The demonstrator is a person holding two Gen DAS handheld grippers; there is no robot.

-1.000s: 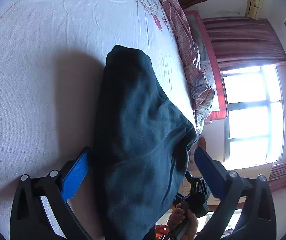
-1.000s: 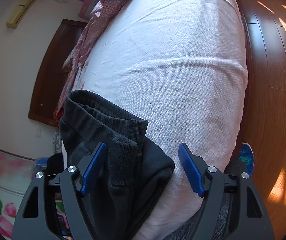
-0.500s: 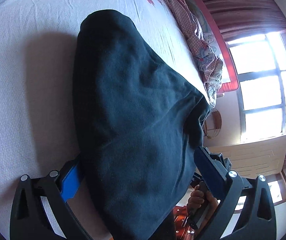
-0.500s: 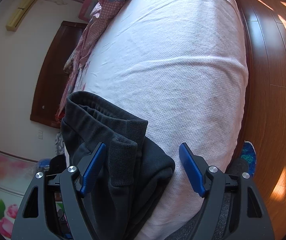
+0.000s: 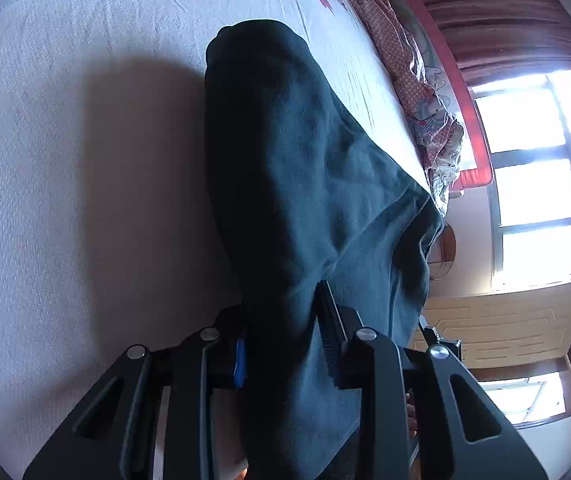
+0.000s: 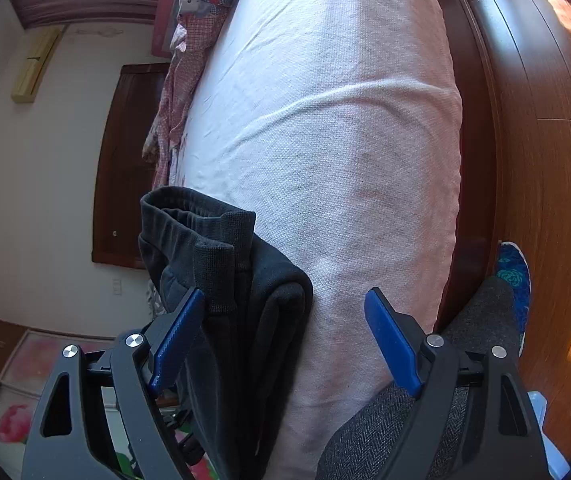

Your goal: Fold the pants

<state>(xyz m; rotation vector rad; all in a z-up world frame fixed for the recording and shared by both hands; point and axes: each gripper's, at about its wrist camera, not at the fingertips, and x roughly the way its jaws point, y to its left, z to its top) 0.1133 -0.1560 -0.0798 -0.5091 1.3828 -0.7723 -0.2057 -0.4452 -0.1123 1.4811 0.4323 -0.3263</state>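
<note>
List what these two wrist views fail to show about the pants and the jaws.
- Left wrist view: the pants cover the left gripper pads; lower cloth is cut off by the frame edge.
- Right wrist view: the right gripper body hides the pants' near end.

The pants (image 5: 305,184) are dark, near-black fleece, folded lengthwise into a long thick bundle. In the left wrist view they run from the lower centre of the frame up to a rounded end at upper centre. In the right wrist view their ribbed waistband (image 6: 193,232) stands at centre left, layers stacked in 2 visible folds.
</note>
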